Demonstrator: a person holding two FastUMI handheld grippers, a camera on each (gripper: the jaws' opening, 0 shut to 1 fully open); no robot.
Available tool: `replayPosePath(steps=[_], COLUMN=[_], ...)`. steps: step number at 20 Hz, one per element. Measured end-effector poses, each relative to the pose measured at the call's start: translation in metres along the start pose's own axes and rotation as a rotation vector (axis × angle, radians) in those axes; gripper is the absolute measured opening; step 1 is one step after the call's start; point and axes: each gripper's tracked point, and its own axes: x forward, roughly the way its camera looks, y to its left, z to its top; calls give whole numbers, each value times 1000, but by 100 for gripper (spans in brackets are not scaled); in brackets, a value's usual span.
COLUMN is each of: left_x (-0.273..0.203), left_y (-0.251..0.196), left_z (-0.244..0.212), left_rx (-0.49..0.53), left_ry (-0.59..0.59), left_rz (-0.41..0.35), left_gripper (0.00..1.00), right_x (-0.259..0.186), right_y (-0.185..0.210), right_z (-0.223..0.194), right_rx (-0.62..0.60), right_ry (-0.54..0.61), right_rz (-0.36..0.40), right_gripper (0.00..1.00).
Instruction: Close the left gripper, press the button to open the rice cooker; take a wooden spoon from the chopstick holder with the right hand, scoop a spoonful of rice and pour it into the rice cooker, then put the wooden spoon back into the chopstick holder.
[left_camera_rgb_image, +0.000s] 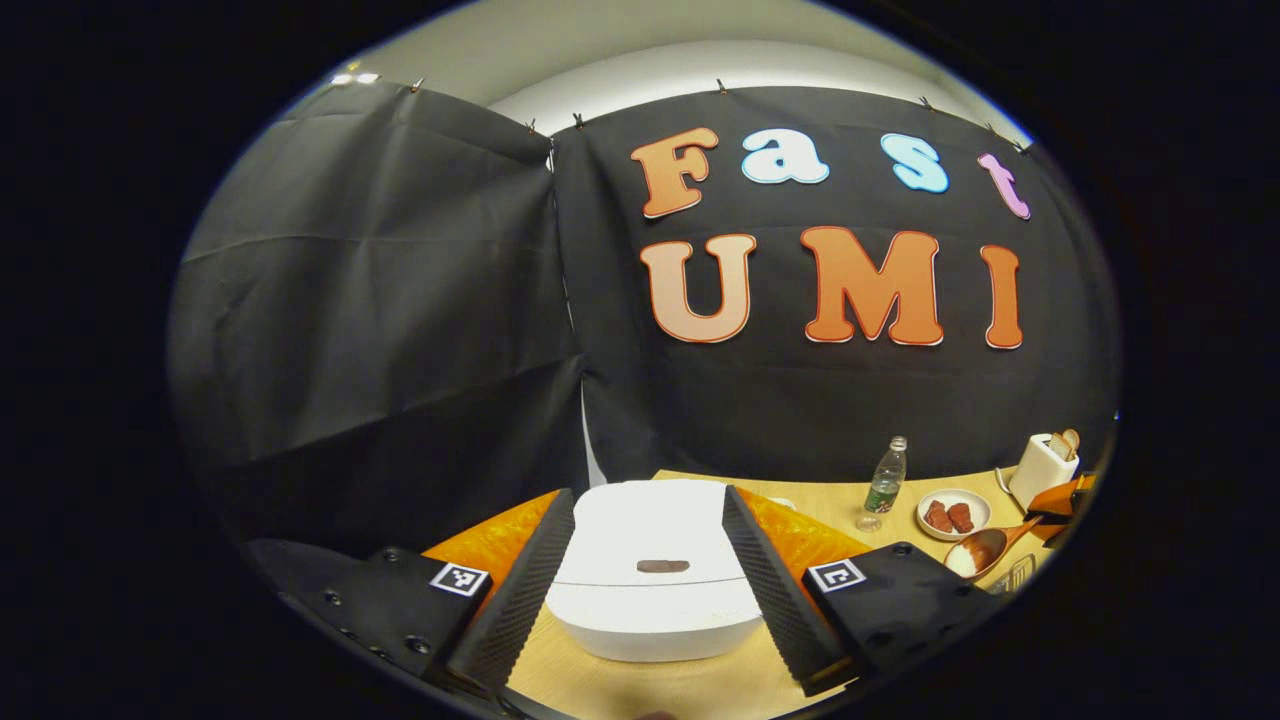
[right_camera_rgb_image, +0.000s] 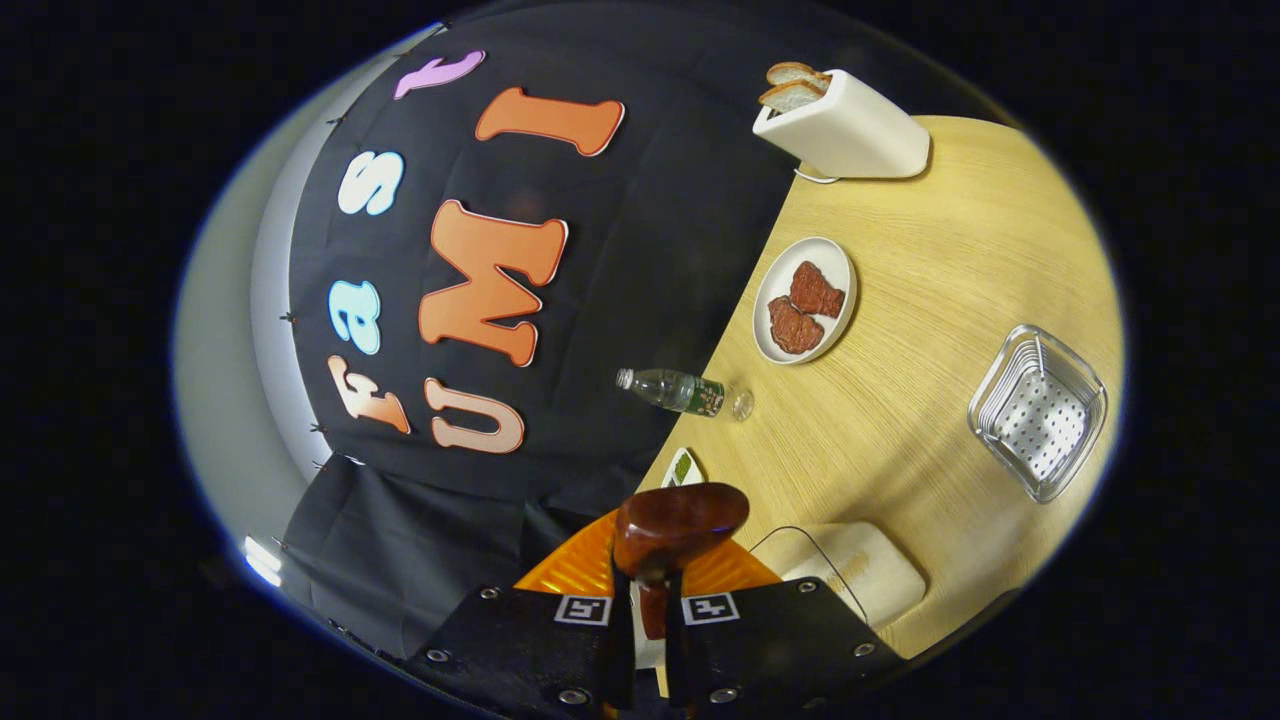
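The white rice cooker (left_camera_rgb_image: 655, 600) stands on the wooden table straight ahead in the left gripper view, its lid looking down and a brown button (left_camera_rgb_image: 662, 566) on its front. My left gripper (left_camera_rgb_image: 650, 495) is open, one ribbed finger on each side of the cooker and apart from it. At the far right, the wooden spoon (left_camera_rgb_image: 975, 552) holds white rice in its bowl, with the right gripper (left_camera_rgb_image: 1060, 500) behind it. In the right gripper view, my right gripper (right_camera_rgb_image: 650, 585) is shut on the handle of the wooden spoon (right_camera_rgb_image: 680, 520), whose bowl shows its back.
A water bottle (left_camera_rgb_image: 885, 485), a plate with two brown pieces (left_camera_rgb_image: 953, 515) and a white toaster with bread (left_camera_rgb_image: 1042, 468) stand at the back right. The right gripper view shows a clear glass dish of rice (right_camera_rgb_image: 1040, 410) and a white rounded object (right_camera_rgb_image: 860, 570) near the gripper.
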Motion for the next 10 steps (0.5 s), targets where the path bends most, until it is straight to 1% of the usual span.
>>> replayPosePath(steps=[1,3,4,7,8,9,10], left_x=[6,18,23,50,65,69,71], left_y=[1,0,2,3,-5,-9,-14], left_z=[0,-6,-9,-30,-42,-60,-75], left_rx=[-1,-18,-29,-81,-107,-130,-144], left_ry=[7,37,54,149,212,287,363], left_rz=[-5,-32,-32,-48,-87,-106,-126], left_gripper=[94,95,88,36,12,5,5], right_x=[-2,-4,-5,-8,-9,-11,-12], right_y=[-1,-3,-4,-8,-11,-13,-14], right_z=[1,3,4,6,8,8,9], right_rx=[8,12,10,14,16,20,21], right_ry=[-1,-8,-11,-25,-33,-41,-51], right_rz=[-3,-6,-7,-11,-13,-18,-21], right_gripper=[11,12,12,12,11,11,11])
